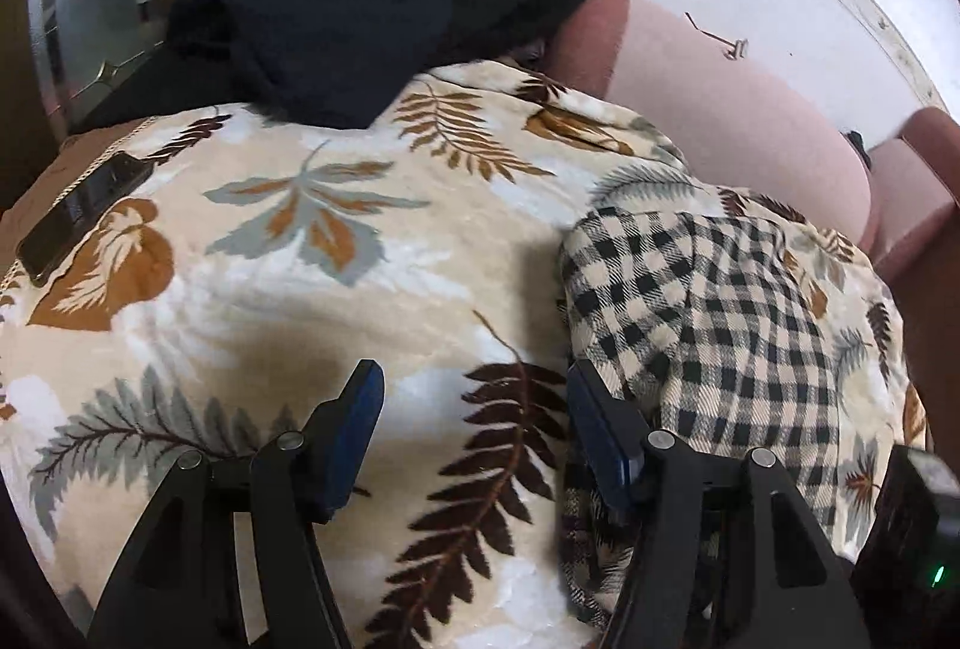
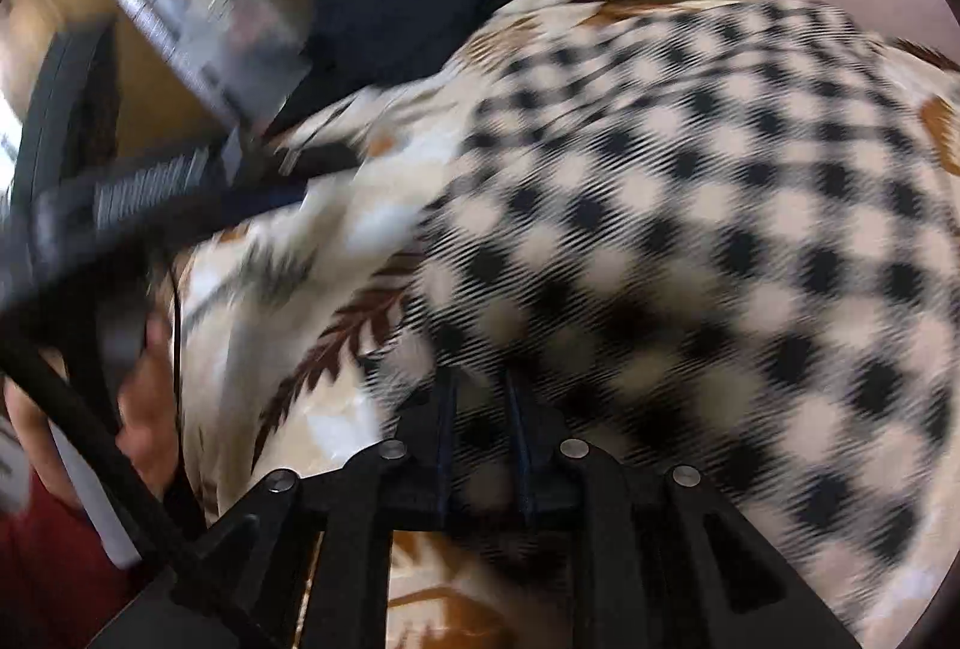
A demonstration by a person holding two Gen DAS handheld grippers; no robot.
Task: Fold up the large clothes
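A black-and-cream checked garment [image 1: 690, 301] lies on a cream blanket with a leaf print [image 1: 336, 253]. My left gripper [image 1: 474, 385] is open over the blanket, its right finger at the garment's left edge. In the right wrist view, which is motion-blurred, my right gripper [image 2: 483, 397] is shut on the near edge of the checked garment [image 2: 690, 229], with cloth pinched between the narrow blue pads. The left gripper's body [image 2: 120, 205] shows at the left of that view.
A heap of black clothes [image 1: 336, 24] lies at the far side of the blanket. A black phone [image 1: 78, 217] lies at the blanket's left edge. A pink cushion [image 1: 738, 108] and a white wall are behind. A person's hand [image 2: 144, 397] is at lower left.
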